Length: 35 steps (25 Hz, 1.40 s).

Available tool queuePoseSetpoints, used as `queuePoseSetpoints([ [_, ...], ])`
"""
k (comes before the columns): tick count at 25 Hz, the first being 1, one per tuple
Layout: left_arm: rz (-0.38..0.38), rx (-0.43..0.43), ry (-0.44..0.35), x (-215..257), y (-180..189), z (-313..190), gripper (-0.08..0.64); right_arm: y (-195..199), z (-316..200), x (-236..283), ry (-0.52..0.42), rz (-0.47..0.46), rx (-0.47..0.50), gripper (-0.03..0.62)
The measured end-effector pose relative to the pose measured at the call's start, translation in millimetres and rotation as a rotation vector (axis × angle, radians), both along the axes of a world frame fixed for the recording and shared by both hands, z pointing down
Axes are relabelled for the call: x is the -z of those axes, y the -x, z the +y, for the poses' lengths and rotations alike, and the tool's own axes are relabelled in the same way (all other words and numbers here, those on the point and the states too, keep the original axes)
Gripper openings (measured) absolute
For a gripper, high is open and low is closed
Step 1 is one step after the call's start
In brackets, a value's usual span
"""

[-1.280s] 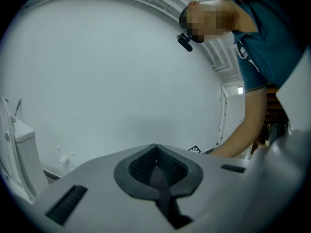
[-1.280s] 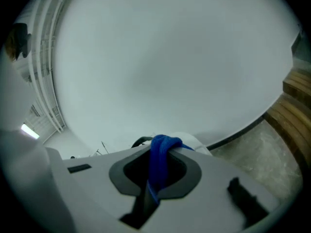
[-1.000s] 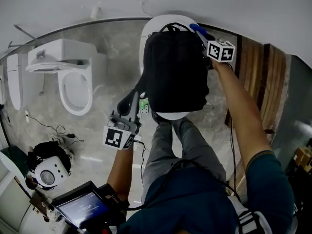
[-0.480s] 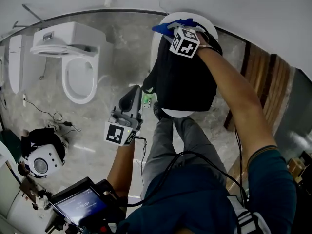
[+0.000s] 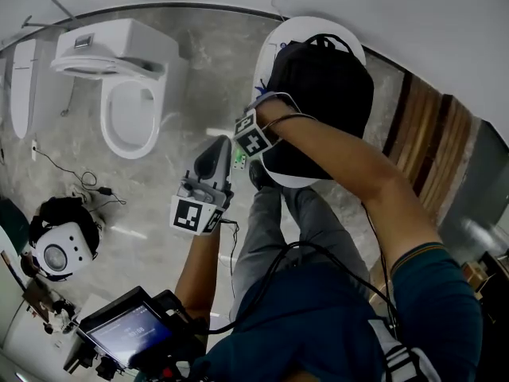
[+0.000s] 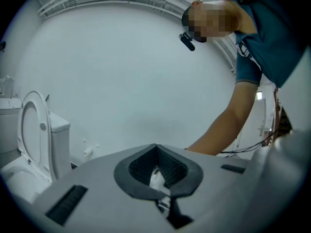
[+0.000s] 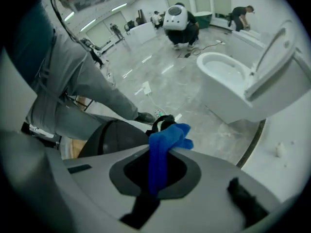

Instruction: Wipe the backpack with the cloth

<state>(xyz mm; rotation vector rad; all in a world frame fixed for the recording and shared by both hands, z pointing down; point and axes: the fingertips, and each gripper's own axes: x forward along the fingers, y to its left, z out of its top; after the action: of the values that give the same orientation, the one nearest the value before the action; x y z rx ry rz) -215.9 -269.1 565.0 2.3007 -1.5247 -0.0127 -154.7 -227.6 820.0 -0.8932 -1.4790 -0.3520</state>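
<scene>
A black backpack (image 5: pixel 326 86) lies on a round white table (image 5: pixel 278 180). My right gripper (image 5: pixel 253 126) is against the backpack's left side, shut on a blue cloth (image 7: pixel 164 147) that sticks up from its jaws; the cloth itself is hidden in the head view. In the right gripper view the backpack (image 7: pixel 112 136) shows as a dark dome just below the right gripper (image 7: pixel 160 152). My left gripper (image 5: pixel 215 148) hangs left of the table, off the backpack, pointing at a white wall. The left gripper (image 6: pixel 155 147) has its jaws together, with a small white scrap showing in the gap.
A white toilet (image 5: pixel 127 94) stands on the marble floor to the left. A white round machine (image 5: pixel 57 255) and cables lie at the lower left. A tablet (image 5: pixel 131 337) is near the person's body. Wooden panelling (image 5: pixel 421 134) is at the right.
My right gripper swept with the blue cloth from the backpack's upper right, over its top, down to its left side. The left gripper stayed in about the same place.
</scene>
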Motion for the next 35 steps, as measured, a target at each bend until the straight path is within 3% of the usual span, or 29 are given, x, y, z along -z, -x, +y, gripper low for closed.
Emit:
queuePoseSetpoints([
  [2, 0.001, 0.003, 0.002, -1, 3, 2, 0.003, -12, 29, -8, -0.041, 0.04, 0.053, 0.023],
  [4, 0.001, 0.002, 0.007, -3, 5, 3, 0.003, -17, 52, -9, -0.076, 0.023, 0.06, 0.023],
  [8, 0.012, -0.004, 0.011, -6, 6, 3, 0.003, -10, 84, 15, -0.065, -0.083, -0.092, 0.023],
  [10, 0.019, -0.009, 0.008, -5, 3, 2, 0.003, -4, 88, 31, -0.044, -0.161, -0.254, 0.023],
  [13, 0.002, -0.006, 0.0, -5, 2, 0, 0.003, -9, 84, 56, 0.052, -0.206, -0.611, 0.023],
  [19, -0.011, -0.021, -0.016, -9, -6, -3, 0.003, -82, 58, 77, 0.112, -0.366, -1.19, 0.023],
  [22, -0.026, -0.036, -0.006, -13, -13, -9, 0.003, -141, 33, 81, 0.052, -0.426, -1.461, 0.023],
  [25, -0.015, -0.06, -0.02, -12, -25, -16, 0.003, -204, 2, 85, -0.068, -0.474, -1.721, 0.025],
  [32, -0.022, -0.087, -0.045, -6, -40, -24, 0.003, -280, -91, 96, -0.363, -0.595, -2.009, 0.025],
  [35, -0.024, -0.091, -0.051, -5, -47, -25, 0.003, -295, -145, 90, -0.502, -0.586, -2.035, 0.025],
])
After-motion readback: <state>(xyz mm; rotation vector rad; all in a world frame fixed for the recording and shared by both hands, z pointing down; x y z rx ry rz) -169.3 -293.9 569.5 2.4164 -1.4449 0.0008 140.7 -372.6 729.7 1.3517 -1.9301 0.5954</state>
